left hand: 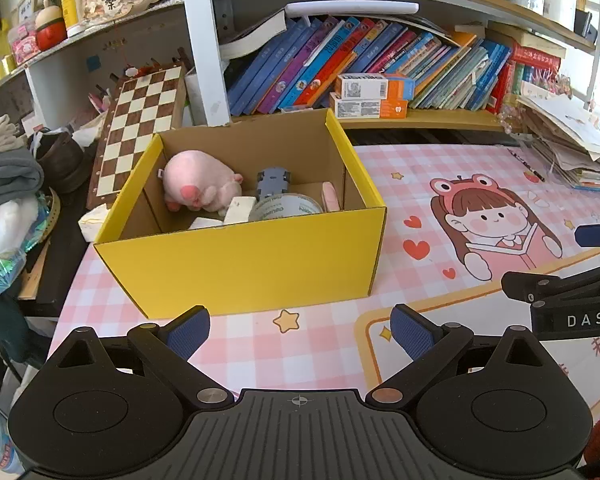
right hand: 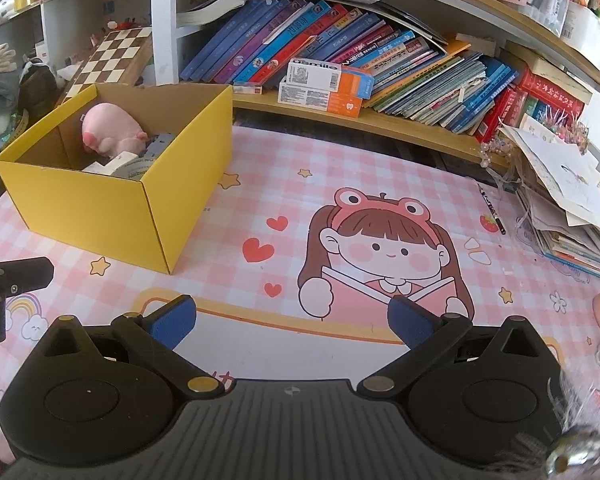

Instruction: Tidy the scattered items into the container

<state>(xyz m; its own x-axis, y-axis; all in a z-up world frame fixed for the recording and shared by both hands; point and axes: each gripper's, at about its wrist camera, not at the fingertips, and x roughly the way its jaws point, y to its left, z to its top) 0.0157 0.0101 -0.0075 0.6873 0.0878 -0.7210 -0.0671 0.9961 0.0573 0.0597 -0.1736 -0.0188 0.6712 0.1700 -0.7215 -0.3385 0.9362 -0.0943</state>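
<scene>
Hovering with jaws spread wide and empty, the left tool [left hand: 300, 330] and right tool [right hand: 292, 316] face a pink surface [right hand: 260, 168] where a light, stiff pencil [right hand: 492, 209] lies well right of the yellow cardboard box [right hand: 112, 208], probably best pinched mid-shaft

Ahead and to the left of the left gripper [left hand: 300, 334] stands one yellow box [left hand: 240, 264]. Inside it — one pink plush pig [left hand: 198, 184], one grey toy car [left hand: 273, 182], one roll of tape [left hand: 286, 208]. Beyond the right gripper [right hand: 292, 322], on the shelf — two orange-and-white cartons [right hand: 326, 86], stacked. One black pen [right hand: 492, 208] lies ahead to its right.
</scene>
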